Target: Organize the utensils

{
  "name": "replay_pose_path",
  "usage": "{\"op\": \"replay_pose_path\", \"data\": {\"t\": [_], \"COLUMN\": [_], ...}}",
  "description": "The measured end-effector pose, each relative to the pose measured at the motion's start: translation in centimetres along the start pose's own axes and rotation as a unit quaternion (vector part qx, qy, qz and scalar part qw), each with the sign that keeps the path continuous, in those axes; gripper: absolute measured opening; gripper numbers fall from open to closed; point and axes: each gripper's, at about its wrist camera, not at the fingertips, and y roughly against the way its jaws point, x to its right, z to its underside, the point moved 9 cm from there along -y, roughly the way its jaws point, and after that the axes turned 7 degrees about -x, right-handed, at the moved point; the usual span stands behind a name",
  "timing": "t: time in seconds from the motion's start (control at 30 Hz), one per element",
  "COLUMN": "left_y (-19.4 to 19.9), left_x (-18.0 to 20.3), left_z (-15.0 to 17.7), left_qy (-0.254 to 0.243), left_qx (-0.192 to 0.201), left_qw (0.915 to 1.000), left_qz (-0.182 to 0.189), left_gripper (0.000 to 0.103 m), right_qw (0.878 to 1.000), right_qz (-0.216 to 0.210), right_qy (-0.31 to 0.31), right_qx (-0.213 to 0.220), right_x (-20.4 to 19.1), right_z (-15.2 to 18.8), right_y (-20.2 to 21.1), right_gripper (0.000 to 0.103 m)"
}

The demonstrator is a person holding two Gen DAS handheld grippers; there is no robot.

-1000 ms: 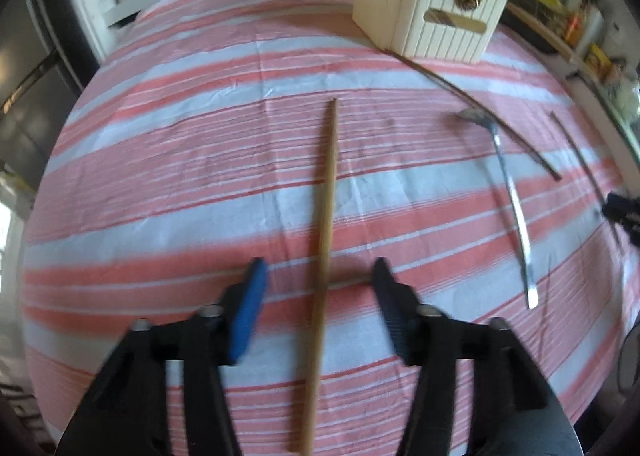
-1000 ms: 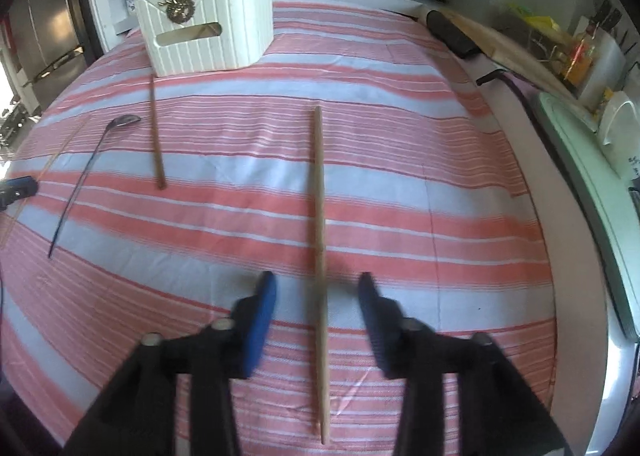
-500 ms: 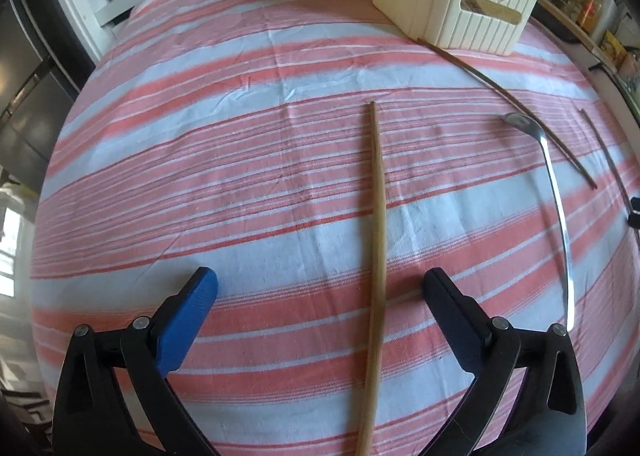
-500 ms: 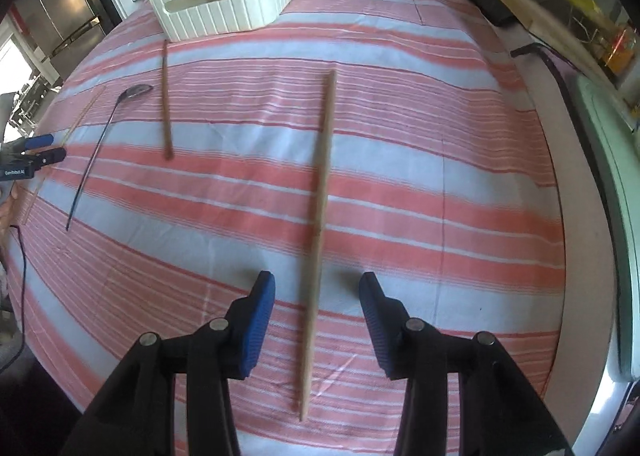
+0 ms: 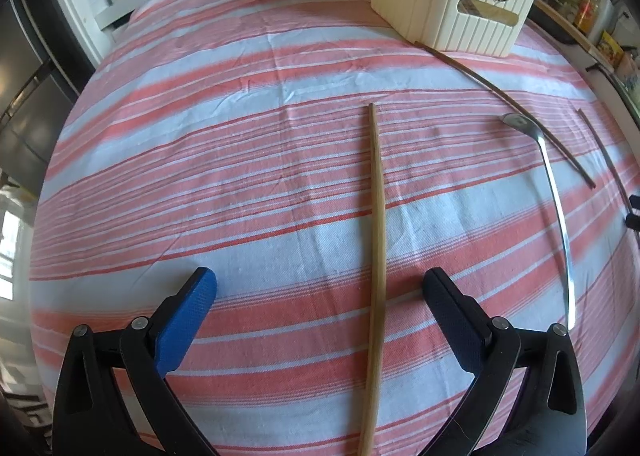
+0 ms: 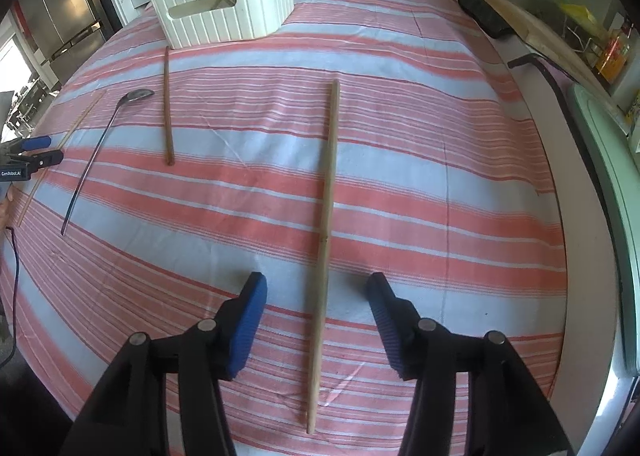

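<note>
A striped cloth [image 5: 248,159] in red, pink and white covers the whole table, with small wrinkles in it. At the far side stands a cream-white box [image 6: 224,3] with ribbed walls, a slot handle and a small gold ornament on the front; what is inside it cannot be seen well. In the left wrist view a long pale wooden stick [image 5: 377,256] lies flat on the cloth, between the fingers of the left gripper [image 5: 320,296], whose jaws stand wide apart and do not touch it; they have just been opening. The near end of this stick is cut off by the bottom edge of the picture. In the right wrist view another light wooden stick [image 6: 325,240] lies flat between the fingers of the right gripper [image 6: 316,300]; these jaws are also apart, clear of the wood on both sides, and have just been opening. A thin metal spoon [image 6: 96,147] with a long handle lies to the left of it, and just beside that a darker brown stick [image 6: 168,103] points toward the box. A fourth thin stick [image 6: 60,147] lies near the left edge of the cloth, partly hidden behind the tips of the other gripper. The objects on the counter behind are too blurred to name.
</note>
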Motion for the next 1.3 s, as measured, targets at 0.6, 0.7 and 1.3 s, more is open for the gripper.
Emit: {"op": "replay_pose_path", "data": {"t": [0.6, 0.7, 1.3], "left_y": [-0.6, -1.1, 18.9], "left_x": [3.2, 3.6, 4.4], "left_z": [-5.9, -7.9, -7.7], "left_qy": [-0.093, -0.086, -0.060], "left_qx": [-0.065, -0.063, 0.181], "left_qw": [0.9933, 0.9939, 0.9729], "left_qz": [0.023, 0.028, 0.130], "left_gripper": [0.041, 0.007, 0.004], "right_qw": [0.998, 0.999, 0.974], "right_qz": [-0.014, -0.016, -0.073], "right_qy": [0.035, 0.012, 0.013], "right_qx": [-0.055, -0.041, 0.213], "right_x": [-0.8, -0.3, -2.7], "right_z": [-6.8, -10.9, -12.2], "right_y": [-2.3, -3.4, 15.1], "right_gripper": [0.047, 0.032, 0.007]}}
